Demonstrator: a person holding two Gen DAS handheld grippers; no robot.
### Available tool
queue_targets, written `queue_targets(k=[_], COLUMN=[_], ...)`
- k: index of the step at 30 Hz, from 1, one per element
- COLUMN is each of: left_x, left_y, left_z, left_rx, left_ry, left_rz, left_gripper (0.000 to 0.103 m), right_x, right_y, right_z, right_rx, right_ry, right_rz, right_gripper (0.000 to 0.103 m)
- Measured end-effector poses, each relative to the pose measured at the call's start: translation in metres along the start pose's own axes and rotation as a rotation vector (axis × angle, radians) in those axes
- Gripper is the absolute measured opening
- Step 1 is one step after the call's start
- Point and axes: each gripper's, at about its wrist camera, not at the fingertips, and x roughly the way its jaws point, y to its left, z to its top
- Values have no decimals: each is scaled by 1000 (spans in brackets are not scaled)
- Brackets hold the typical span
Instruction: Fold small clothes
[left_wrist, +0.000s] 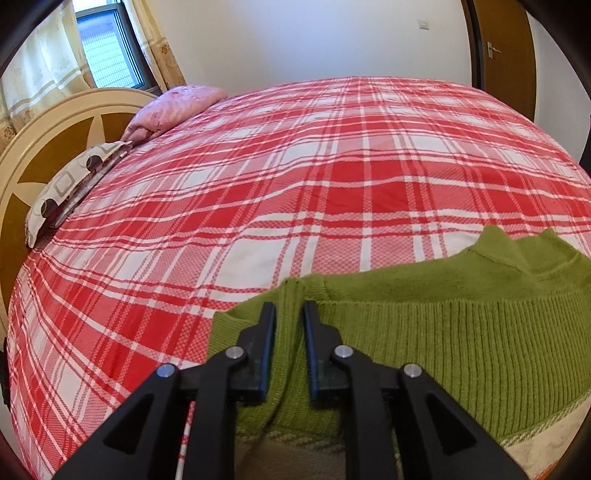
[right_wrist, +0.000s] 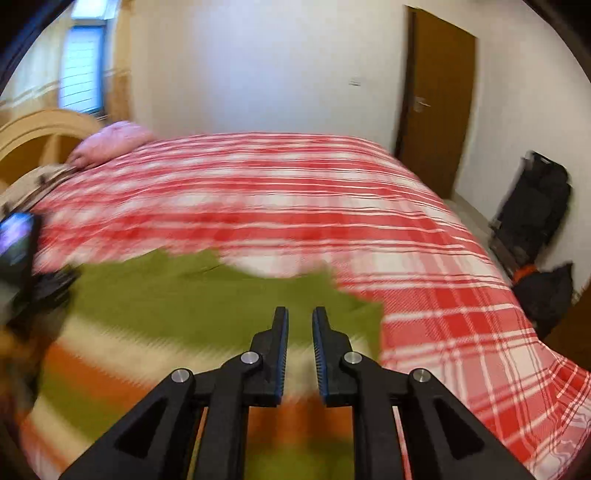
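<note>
At the far left of the bed, a grey-patterned pillow (left_wrist: 70, 186) and a pink pillow (left_wrist: 173, 110) lay against the cream headboard (left_wrist: 55, 122), well apart from the work. The red plaid bedcover (left_wrist: 295, 177) stretched flat and bare across the middle. The green knit sweater (left_wrist: 443, 332) was spread at the near edge of the bed, right of centre in the left wrist view, with its ribbed band running across the near side and a striped part showing below it.

The left gripper (left_wrist: 289, 314) was held over the sweater's left edge, its jaws narrowly parted. A raised seam of the knit sat between the blue pads, yet no pinch could be seen, so the cloth was judged released or not yet gripped. The right gripper (right_wrist: 300, 317) was likewise narrowly parted over the sweater's (right_wrist: 184, 295) right portion, near its right edge, with nothing pressed between its pads; that view was blurred by motion, so the finer folds could not be read.

For the step in hand, judged to be a fold across the body, 2 matching points on the same edge would best be taken. Only 1 layer should be pinched on each side, or the lower layer would be dragged along. Both edges should be lifted together and laid over evenly, so that the ribbing stays straight and no crease is trapped.
</note>
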Motion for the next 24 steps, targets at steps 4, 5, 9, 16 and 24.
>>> queue_targets(k=[4, 5, 9, 16, 24], left_x=[-1, -1, -6, -69, -139], left_y=[-11, -15, -19, 14, -19], left_z=[0, 0, -1, -13, -95], left_rx=[58, 80, 141, 24, 56], left_ry=[-4, -6, -12, -7, -27], left_rz=[91, 124, 194, -85, -276], left_gripper=[25, 32, 42, 51, 56], right_x=[-22, -24, -18, -20, -29], right_y=[23, 25, 32, 39, 32], right_z=[-36, -47, -81, -92, -89], right_rx=[-44, -31, -8, -41, 13], right_ry=[63, 85, 140, 70, 89], right_rz=[50, 64, 81, 39, 50], right_gripper=[14, 14, 14, 14, 15])
